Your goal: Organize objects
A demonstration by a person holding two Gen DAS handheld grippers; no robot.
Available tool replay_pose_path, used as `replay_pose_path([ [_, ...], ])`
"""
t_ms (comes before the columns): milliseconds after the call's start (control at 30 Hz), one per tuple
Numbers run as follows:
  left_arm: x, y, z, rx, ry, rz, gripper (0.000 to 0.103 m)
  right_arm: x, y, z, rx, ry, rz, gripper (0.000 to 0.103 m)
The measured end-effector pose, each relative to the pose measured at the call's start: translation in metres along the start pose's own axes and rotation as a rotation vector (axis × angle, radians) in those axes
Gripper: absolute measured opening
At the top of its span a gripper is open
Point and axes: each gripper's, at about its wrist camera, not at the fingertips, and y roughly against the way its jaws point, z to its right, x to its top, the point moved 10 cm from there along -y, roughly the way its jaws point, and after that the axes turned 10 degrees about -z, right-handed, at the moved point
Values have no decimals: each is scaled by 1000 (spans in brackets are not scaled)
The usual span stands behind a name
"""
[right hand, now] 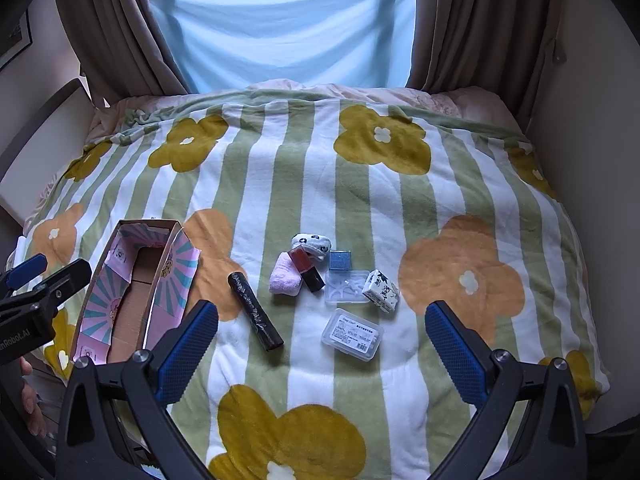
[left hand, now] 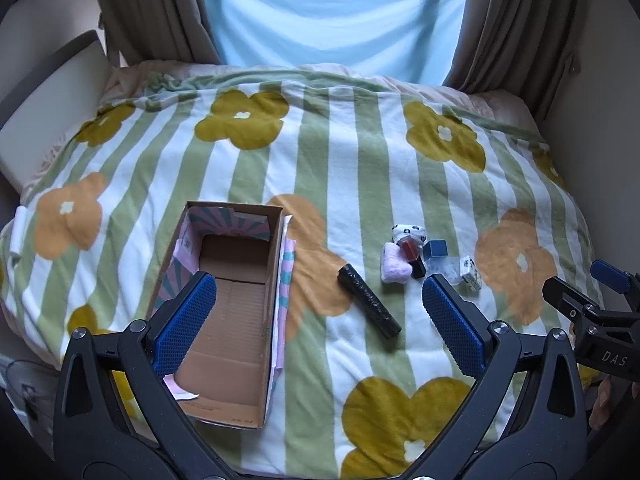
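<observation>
An open cardboard box (left hand: 236, 280) (right hand: 136, 280) lies empty on the left of the floral blanket (left hand: 340, 160). A black roll (left hand: 368, 300) (right hand: 255, 311) lies right of it. Farther right sit a pink fluffy piece (right hand: 285, 278), a patterned white sock ball (right hand: 312, 243), a red-and-black bottle (right hand: 307, 266), a blue cube (right hand: 340, 260), two clear plastic cases (right hand: 347, 286) (right hand: 353, 334) and a small printed white box (right hand: 381, 290). My left gripper (left hand: 320, 296) hangs open above the box's near end. My right gripper (right hand: 322, 320) is open above the items, holding nothing.
Brown curtains (right hand: 112, 28) and a pale blue sheet (right hand: 280, 20) hang behind the bed. A cream headboard or panel (left hand: 48, 96) stands at the left. The blanket drops off at the right edge (right hand: 588, 280). A hand (right hand: 30, 396) shows at the lower left.
</observation>
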Motion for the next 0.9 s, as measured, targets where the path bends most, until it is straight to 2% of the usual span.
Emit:
replay_pose_path([
  [367, 6, -4, 8, 3, -22, 1, 102, 7, -3, -1, 0, -5, 6, 102],
  [900, 9, -35, 23, -11, 29, -78, 102, 27, -26, 21, 11, 7, -30, 102],
])
